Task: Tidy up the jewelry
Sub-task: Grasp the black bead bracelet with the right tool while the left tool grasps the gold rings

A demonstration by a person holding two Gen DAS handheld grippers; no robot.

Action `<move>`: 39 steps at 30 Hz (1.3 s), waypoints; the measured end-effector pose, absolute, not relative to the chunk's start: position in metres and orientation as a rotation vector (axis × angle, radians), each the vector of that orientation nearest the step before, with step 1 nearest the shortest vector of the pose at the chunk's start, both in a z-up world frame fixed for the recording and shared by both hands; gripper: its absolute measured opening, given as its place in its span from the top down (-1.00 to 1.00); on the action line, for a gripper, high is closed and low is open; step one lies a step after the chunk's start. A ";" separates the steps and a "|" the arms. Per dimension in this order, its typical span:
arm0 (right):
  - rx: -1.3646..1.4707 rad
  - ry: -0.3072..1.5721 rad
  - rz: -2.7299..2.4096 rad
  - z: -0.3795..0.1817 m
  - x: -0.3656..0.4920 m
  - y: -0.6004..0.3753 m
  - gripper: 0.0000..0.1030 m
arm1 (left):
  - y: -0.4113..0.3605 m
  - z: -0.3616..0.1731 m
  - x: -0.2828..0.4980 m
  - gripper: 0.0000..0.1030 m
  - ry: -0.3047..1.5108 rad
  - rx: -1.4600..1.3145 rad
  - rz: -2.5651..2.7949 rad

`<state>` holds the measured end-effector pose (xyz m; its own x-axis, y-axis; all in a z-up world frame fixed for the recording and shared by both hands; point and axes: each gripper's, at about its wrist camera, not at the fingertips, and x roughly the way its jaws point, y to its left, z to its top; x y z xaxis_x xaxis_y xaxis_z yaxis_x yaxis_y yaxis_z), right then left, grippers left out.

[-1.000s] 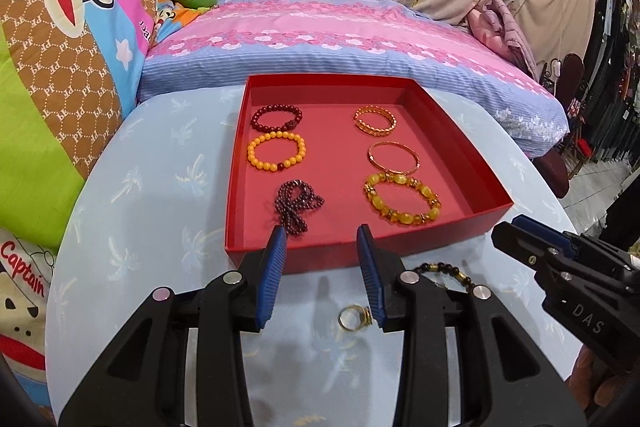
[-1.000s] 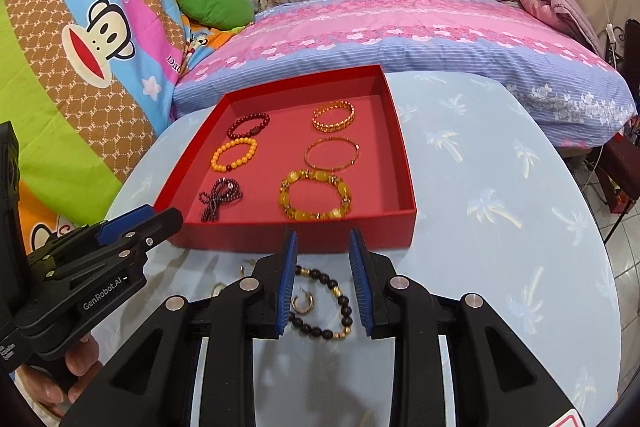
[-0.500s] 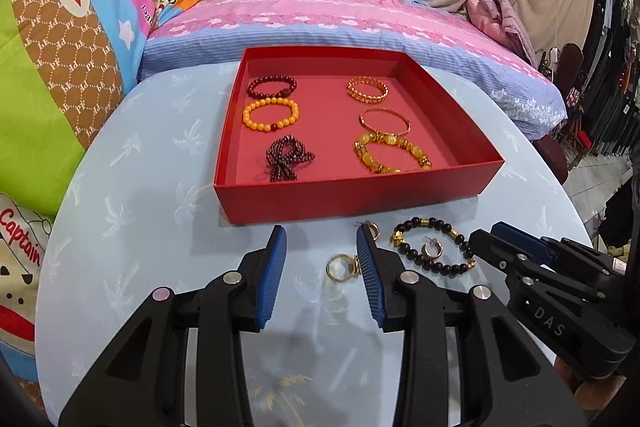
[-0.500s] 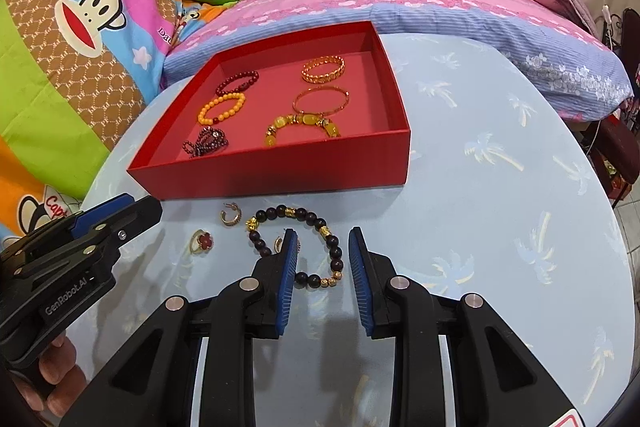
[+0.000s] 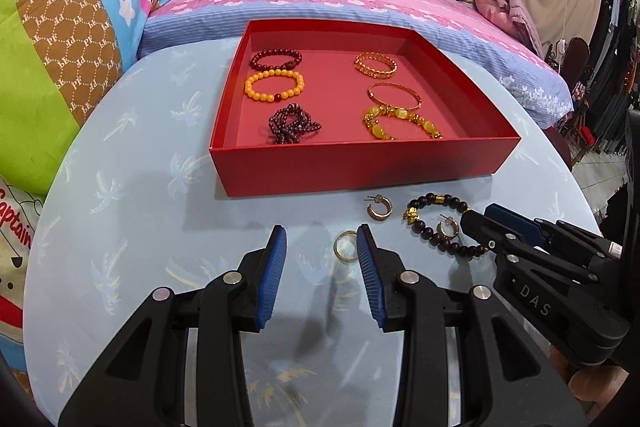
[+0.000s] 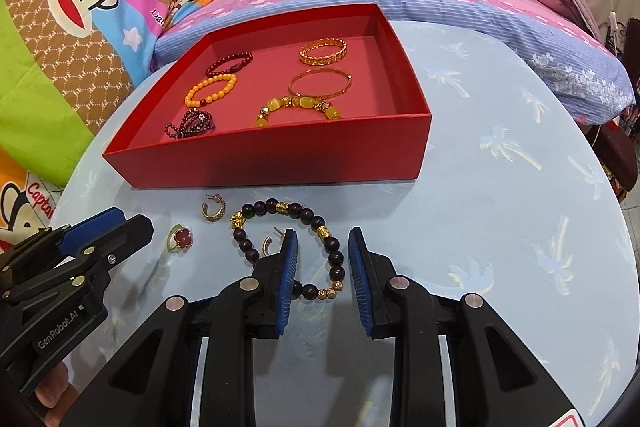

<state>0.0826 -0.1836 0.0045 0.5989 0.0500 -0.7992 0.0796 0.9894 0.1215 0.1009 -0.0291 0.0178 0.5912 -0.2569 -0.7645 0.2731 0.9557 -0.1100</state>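
Jewelry lies partly in the red tray (image 5: 360,167) ahead of both claws and partly loose on the blue table (image 6: 500,227) in front of it. Between the spread fingers of the right gripper (image 6: 322,269) lies one side of the dark beaded bracelet (image 6: 335,253), unclamped; a gold hoop earring (image 6: 267,246) sits just beside the left finger, inside the bracelet's loop. Farther left are another hoop earring (image 6: 213,213) and a red-flower ring (image 6: 181,238). The left gripper (image 5: 321,259) is also parted, holding nothing, the ring (image 5: 345,250) beside its right finger.
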 end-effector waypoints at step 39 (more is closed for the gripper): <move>0.132 0.932 -0.043 0.002 0.074 -0.185 0.85 | -0.025 0.002 0.100 0.32 0.922 0.009 -0.307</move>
